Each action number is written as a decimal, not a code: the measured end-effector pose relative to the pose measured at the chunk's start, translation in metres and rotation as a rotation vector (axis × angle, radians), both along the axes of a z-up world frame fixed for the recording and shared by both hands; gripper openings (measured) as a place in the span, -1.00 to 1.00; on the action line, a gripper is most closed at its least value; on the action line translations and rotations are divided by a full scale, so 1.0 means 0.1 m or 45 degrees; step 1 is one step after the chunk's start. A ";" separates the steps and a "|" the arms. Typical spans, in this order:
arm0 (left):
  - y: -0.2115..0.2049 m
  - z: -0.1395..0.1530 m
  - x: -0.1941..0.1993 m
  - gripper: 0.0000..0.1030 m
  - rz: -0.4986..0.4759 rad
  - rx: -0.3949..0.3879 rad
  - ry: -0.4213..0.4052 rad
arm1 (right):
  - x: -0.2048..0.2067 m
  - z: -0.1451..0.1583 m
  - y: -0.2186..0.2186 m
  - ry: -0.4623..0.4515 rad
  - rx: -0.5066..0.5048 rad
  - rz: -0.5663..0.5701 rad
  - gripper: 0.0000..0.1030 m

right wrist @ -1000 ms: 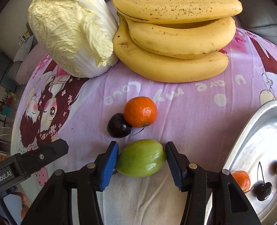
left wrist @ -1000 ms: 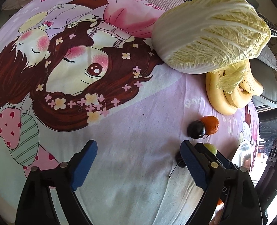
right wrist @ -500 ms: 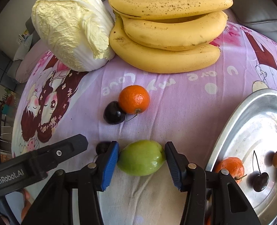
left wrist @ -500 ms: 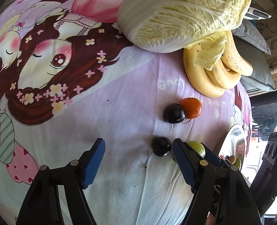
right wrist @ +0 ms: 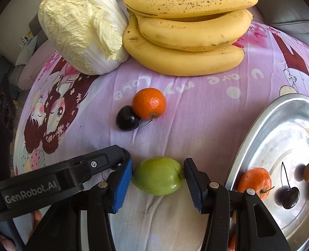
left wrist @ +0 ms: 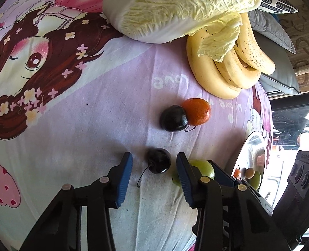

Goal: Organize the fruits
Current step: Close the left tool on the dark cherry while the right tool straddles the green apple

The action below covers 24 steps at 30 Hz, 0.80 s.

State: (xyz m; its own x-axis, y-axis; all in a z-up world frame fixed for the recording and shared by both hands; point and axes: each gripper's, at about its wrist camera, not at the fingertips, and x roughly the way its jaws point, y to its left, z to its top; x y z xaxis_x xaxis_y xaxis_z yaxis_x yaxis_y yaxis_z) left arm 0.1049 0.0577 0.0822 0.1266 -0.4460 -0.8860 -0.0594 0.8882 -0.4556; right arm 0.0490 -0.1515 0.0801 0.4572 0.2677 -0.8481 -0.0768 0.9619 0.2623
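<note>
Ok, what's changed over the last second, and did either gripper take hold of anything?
The left gripper has swung over to the stemmed cherry and its jaws are closing around it, pads not yet touching. The right gripper stays clamped on the green fruit. Bananas, cabbage and tray are unmoved.

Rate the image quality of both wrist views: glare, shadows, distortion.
Left wrist view: strong fisheye bending, blown-out daylight at the right edge, soft shadow under the cherry. Right wrist view: sharp, with bright glare on the metal tray, bananas bulged by the lens, dark vignette corners.
</note>
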 end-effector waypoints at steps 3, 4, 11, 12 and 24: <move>-0.09 -0.07 0.02 -0.36 -0.015 0.000 -0.003 | 0.00 -0.01 0.01 0.005 0.000 0.003 0.04; -0.13 -0.08 0.03 -0.44 -0.019 -0.002 -0.002 | 0.00 -0.01 0.01 0.008 0.002 0.006 0.04; -0.20 -0.17 0.05 -0.49 -0.010 0.003 0.018 | 0.00 -0.03 0.03 0.011 -0.007 0.020 0.04; -0.21 -0.18 0.05 -0.49 -0.006 0.007 0.020 | 0.00 -0.02 0.03 0.011 -0.008 0.022 0.04; 0.03 -0.18 -0.10 -0.49 0.092 0.036 0.020 | -0.01 -0.03 0.08 0.010 -0.012 0.057 0.04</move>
